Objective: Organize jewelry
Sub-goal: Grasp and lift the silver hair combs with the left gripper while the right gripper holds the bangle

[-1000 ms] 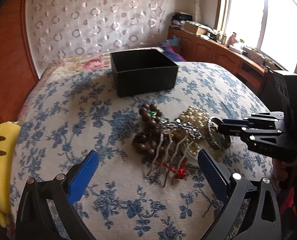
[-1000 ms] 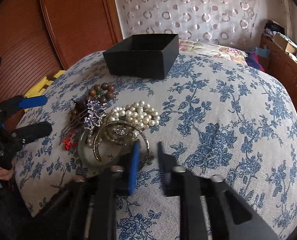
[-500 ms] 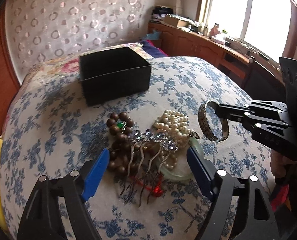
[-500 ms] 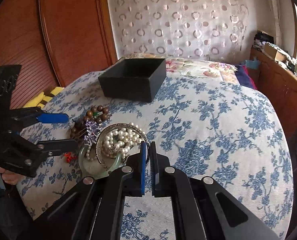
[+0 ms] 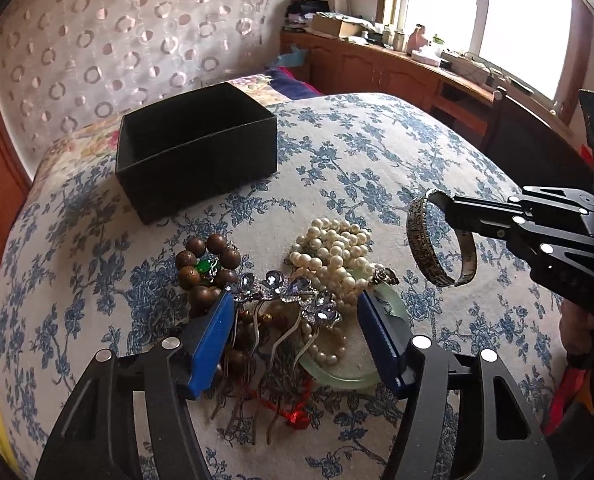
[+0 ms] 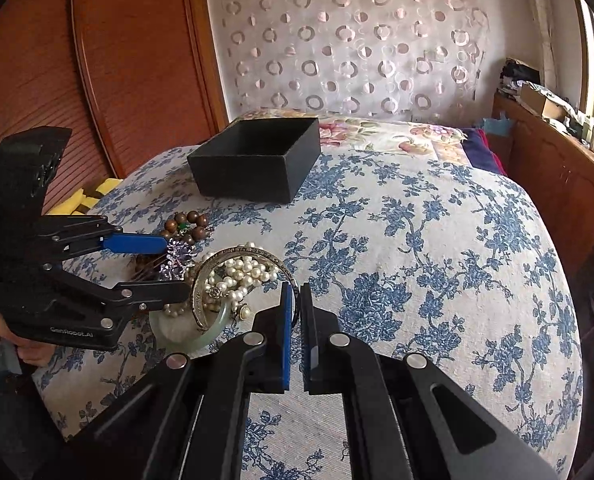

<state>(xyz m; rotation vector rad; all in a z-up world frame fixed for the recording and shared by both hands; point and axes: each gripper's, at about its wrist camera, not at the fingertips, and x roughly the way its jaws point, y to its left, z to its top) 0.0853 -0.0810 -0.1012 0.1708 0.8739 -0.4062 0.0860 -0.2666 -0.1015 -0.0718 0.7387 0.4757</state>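
Right gripper (image 6: 296, 304): I am seeing its jaws pinched tight on the rim of the bangle (image 5: 441, 240), with only the metal band between the pads.
Bangle: it is hanging clear of the bedspread (image 6: 437, 264), standing nearly on edge; in the left view it is sitting to the right of the pile, apart from it, gripped at its upper edge by the black fingertips (image 5: 457, 210).
Left gripper (image 5: 295, 320): I am reading its jaws as partly apart and just now closing in; the blue pads (image 5: 213, 340) are flanking the hair comb (image 5: 285, 300) without pressing on it.
Comb: it is lying between the left jaws, its purple flower top towards the box (image 5: 193, 148), its prongs pointing back at the camera over a red thread (image 5: 293, 412).
Beads (image 5: 209, 264): the brown wooden string with a green stone is lying just beyond the left pad and partly behind it.
Pearls (image 5: 333, 252): the strand is heaped just beyond the right-hand pad, draped onto the jade ring (image 5: 345, 372).
Jade ring: it is lying flat under the pearls, its near edge beside the right-hand pad; whether they are touching I cannot tell.
Box: it is standing open on the bedspread beyond the pile, well apart from both grippers.
Hand (image 6: 1, 336): I am seeing it at the left edge of the right view, holding the left gripper's handle.
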